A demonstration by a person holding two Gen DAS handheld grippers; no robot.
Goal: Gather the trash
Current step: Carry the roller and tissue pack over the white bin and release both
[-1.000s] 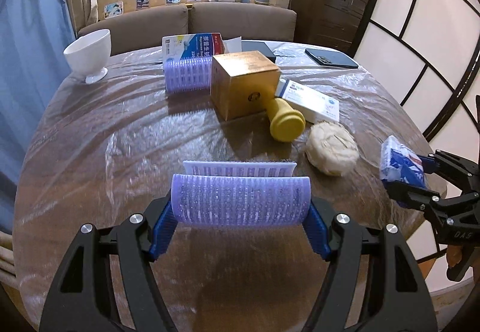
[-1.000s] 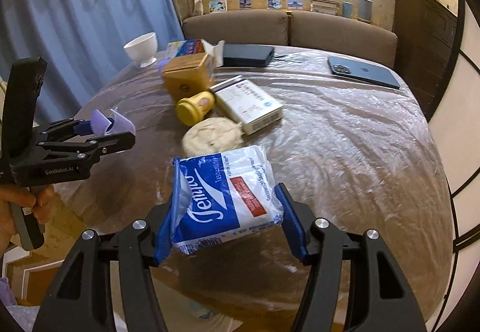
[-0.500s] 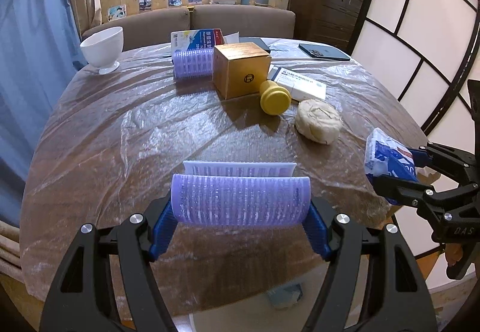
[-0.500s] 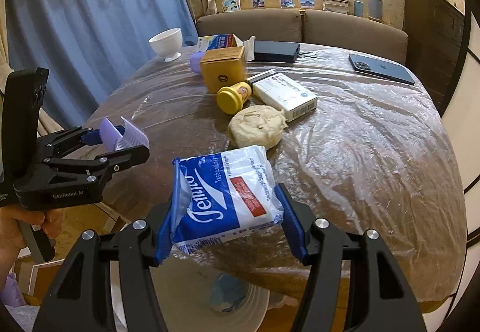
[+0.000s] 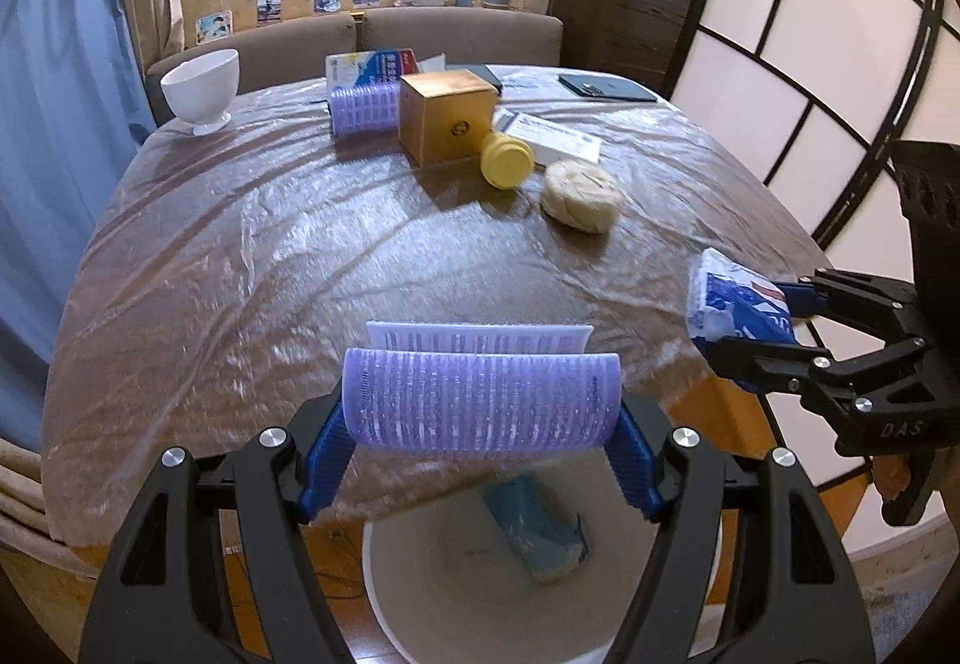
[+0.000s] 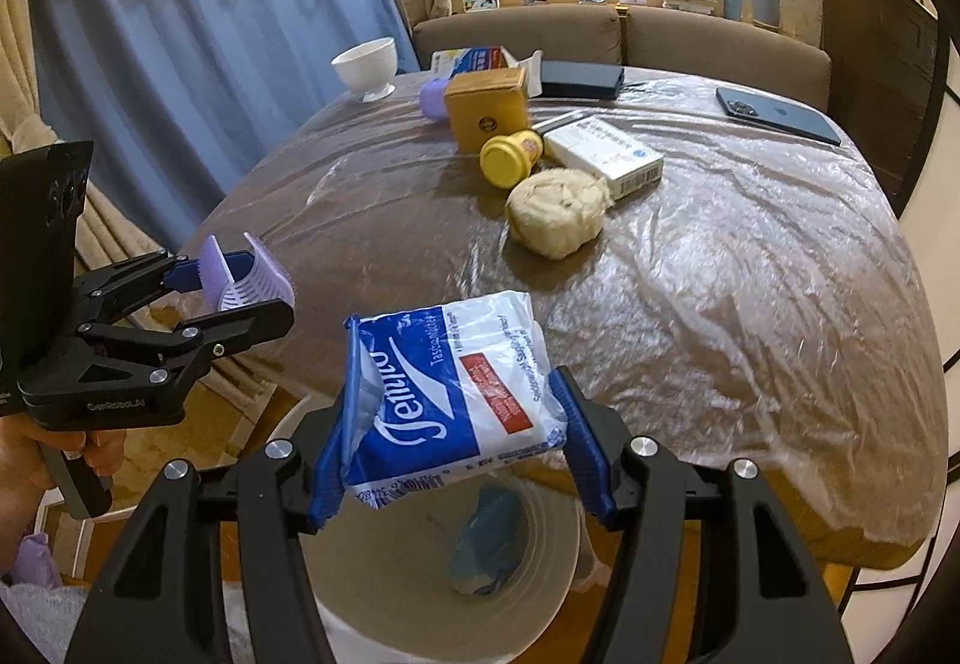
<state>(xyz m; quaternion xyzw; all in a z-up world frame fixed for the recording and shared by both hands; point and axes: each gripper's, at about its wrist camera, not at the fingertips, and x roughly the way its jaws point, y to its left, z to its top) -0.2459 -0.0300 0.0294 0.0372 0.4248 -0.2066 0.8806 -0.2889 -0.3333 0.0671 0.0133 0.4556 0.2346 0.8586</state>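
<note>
Above white bin: right claw clamps tissue pack; left claw clamps purple roller.

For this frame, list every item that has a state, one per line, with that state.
left gripper: shut on purple hair roller, above the bin
right gripper: shut on tissue pack, above the bin
white bin: open, blue trash inside
white bowl: upright on table
yellow bottle: lying on its side
phone: lying flat
</note>
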